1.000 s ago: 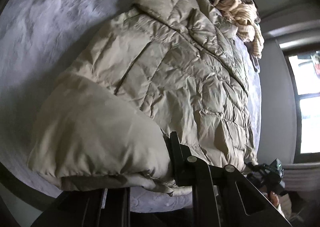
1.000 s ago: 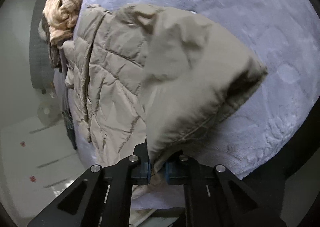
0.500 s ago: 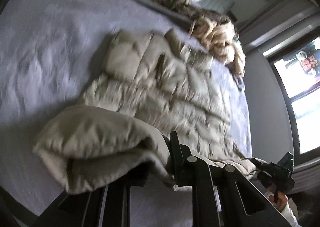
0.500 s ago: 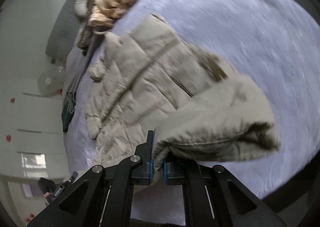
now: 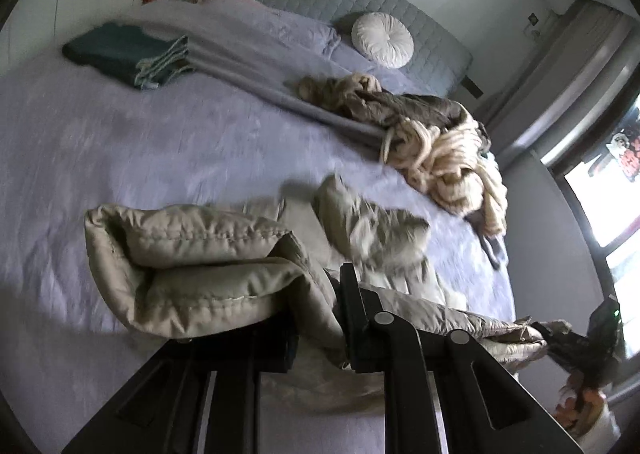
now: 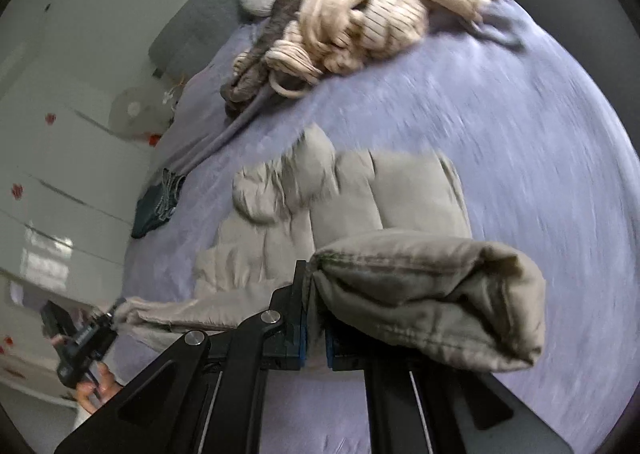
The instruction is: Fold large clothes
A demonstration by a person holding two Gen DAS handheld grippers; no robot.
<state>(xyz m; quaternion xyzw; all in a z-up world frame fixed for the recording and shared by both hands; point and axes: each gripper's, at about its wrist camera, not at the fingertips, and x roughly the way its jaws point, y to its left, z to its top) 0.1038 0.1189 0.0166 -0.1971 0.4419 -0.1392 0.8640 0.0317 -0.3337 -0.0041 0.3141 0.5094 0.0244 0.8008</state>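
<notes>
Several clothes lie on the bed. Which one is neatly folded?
The dark green garment near the pillows: flat, with stacked edges. The cream knit is heaped, and the beige jacket hangs from both jaws.

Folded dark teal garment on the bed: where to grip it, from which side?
Grip the folded dark teal garment at its layered open edge, where the light trim stacks up, coming in low from that side. It lies flat on the lavender bedspread, and that edge is the only raised lip. Probably pinch all layers together.

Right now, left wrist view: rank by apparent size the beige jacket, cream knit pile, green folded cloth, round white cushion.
1. Beige jacket, though nearness to the camera inflates it.
2. Cream knit pile.
3. Green folded cloth.
4. Round white cushion, farthest away, so its true size is unsure.
</notes>
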